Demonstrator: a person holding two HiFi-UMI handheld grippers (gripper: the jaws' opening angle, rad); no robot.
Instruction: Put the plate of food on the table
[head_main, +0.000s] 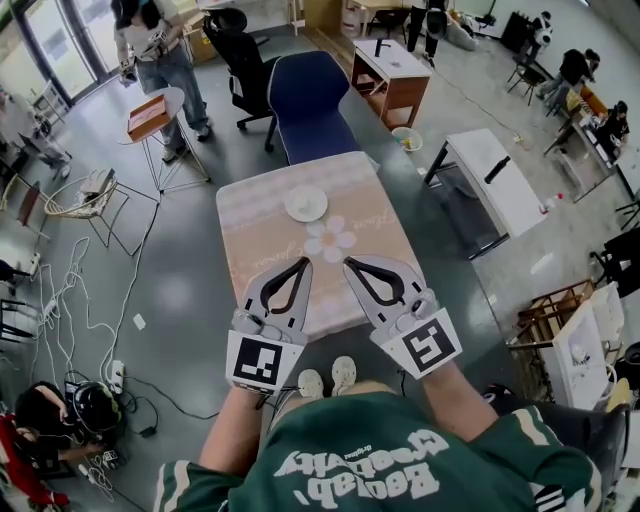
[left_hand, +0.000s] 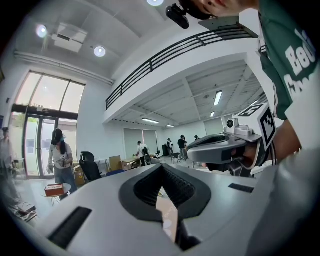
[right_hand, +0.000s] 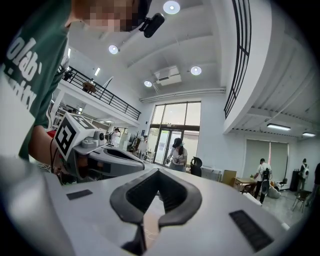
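We hold the left gripper (head_main: 303, 263) and right gripper (head_main: 350, 263) level and side by side above the near part of the pink floral-patterned tabletop (head_main: 258, 225). Both pairs of jaws are closed and empty. The small round white plate (head_main: 305, 204) rests on the tabletop beyond them, untouched.

Grey floor (head_main: 190, 300), blue chair (head_main: 310, 105), white desk (head_main: 495, 180), tall windows (right_hand: 175, 127).
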